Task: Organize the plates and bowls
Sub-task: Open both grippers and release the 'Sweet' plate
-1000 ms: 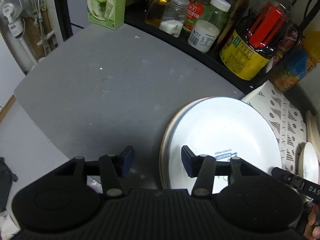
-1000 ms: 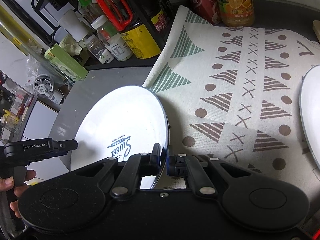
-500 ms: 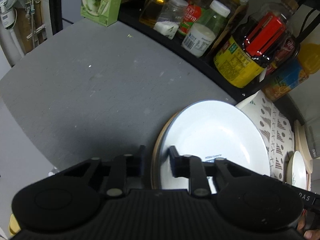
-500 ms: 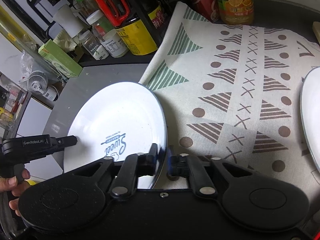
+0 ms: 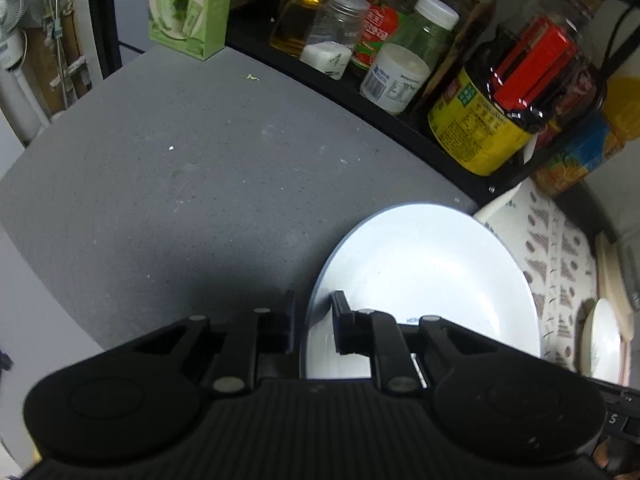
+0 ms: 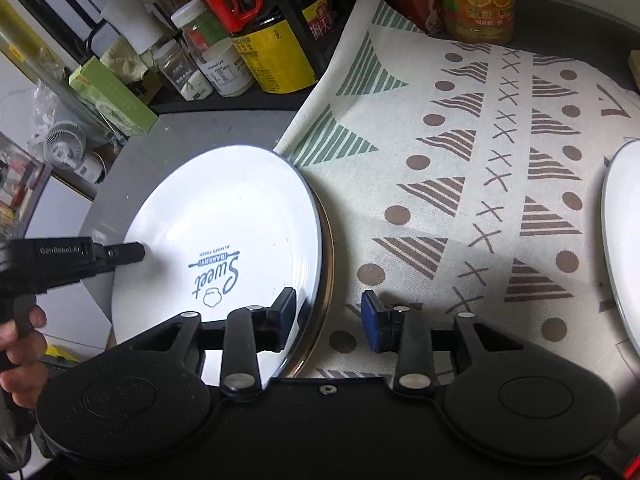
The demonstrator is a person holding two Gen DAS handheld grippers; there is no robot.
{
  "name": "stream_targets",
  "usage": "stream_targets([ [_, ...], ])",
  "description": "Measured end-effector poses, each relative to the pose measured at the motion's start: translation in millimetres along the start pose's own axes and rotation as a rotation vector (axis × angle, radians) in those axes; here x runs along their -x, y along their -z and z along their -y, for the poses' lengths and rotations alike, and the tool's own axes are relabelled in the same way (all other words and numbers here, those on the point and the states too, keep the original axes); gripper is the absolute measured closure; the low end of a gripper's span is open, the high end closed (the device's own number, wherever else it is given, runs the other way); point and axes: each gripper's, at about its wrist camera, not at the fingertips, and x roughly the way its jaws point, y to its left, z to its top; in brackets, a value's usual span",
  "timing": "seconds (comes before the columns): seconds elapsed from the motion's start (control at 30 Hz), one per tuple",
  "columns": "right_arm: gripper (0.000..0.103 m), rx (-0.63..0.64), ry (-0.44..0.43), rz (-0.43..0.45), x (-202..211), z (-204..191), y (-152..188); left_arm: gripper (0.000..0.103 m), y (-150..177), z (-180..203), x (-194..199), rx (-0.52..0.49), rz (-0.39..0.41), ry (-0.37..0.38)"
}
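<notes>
Grey counter [image 6: 132,168], white plate [image 6: 224,220] atop brown-rimmed plate [image 6: 326,264]

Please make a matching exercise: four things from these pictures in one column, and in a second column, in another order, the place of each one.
Things:
1. white plate
2. patterned cloth
3. green box
4. orange juice bottle

Places:
A. standing beyond the far edge of the cloth
B. spread flat, with a second plate resting on it
C. upright at the far edge of the grey table
D. lying on the grey table, printed side up

Pairs: 1-D, 2-B, 3-C, 4-A
</notes>
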Motion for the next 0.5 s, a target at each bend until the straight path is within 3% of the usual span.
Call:
stream_targets([
  [0.2, 0.06, 0.023, -0.011, -0.011, -0.9, -3.1, 4.2, 0.083, 3.8, 6.4, -0.7, -0.013, 0.0, -0.001],
  [0.27, 0.072, 0.016, -0.031, -0.032, -3.7, -2.3, 5.9, 0.081, 3.7, 7.1, -0.6, -0.013, -0.001, 0.003],
  [0.37, 0.081, 0.013, -0.063, -0.031, -2.5, -3.0, 7.2, 0.081, 3.8, 5.7, -0.6, 0.0, -0.001, 0.009],
  [0.5, 0.081, 0.029, -0.058, -0.024, -2.0, -4.9, 7.5, 0.081, 4.4, 0.8, 0.5, 0.019, -0.003, 0.033],
])
